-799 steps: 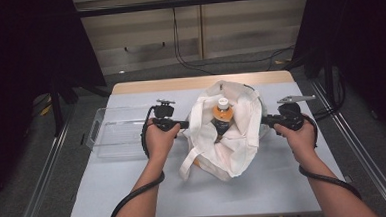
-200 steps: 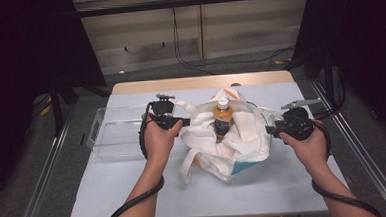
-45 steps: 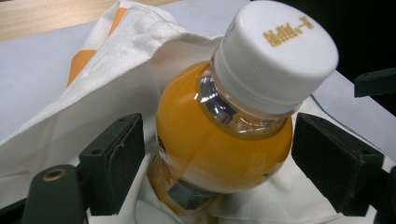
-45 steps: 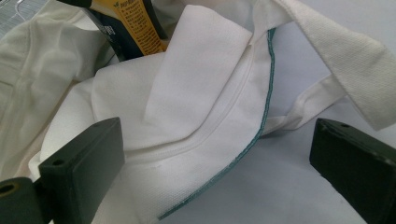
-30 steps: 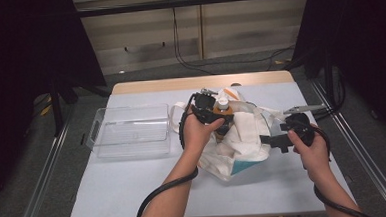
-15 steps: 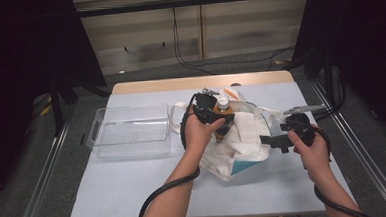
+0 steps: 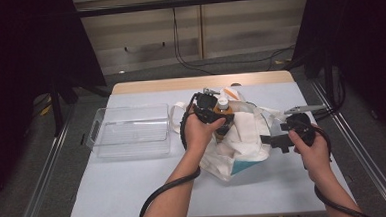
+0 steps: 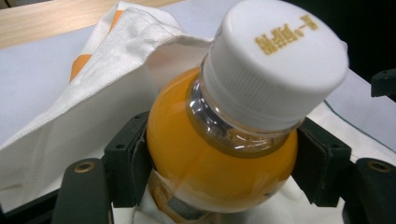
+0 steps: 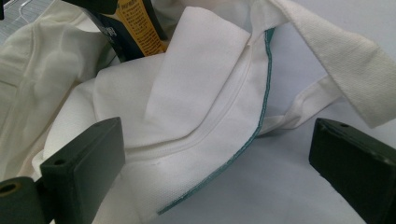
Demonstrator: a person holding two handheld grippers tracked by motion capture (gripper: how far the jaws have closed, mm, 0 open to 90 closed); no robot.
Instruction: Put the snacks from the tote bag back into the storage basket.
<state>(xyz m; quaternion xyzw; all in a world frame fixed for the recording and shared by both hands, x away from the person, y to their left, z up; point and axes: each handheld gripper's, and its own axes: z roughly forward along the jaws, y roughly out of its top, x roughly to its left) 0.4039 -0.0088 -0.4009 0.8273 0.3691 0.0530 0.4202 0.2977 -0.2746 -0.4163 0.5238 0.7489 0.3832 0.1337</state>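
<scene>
An orange juice bottle [image 7: 223, 113] with a white cap stands upright inside a white cloth bag [image 7: 243, 142] at the middle of the table. My left gripper [image 7: 223, 121] reaches in from the left. Its jaws have just been closing, and both pads now press on the bottle [image 8: 219, 158] at its shoulder, under the cap. My right gripper [image 7: 275, 134] rests at the bag's right side, open. In the right gripper view its gripper [image 9: 210, 163] stands wide over the bag's teal-edged fabric [image 9: 187, 93] without gripping it.
A clear plastic tray [image 7: 131, 108] sits to the left of the bag. A white mat [image 7: 135, 186] covers the table, with its wooden far edge [image 7: 199, 82] showing behind. Metal rails run along both sides of the table.
Several seconds ago my left gripper was at the bag's left rim; it now sits on the bottle. Over the last second both hands stayed put.
</scene>
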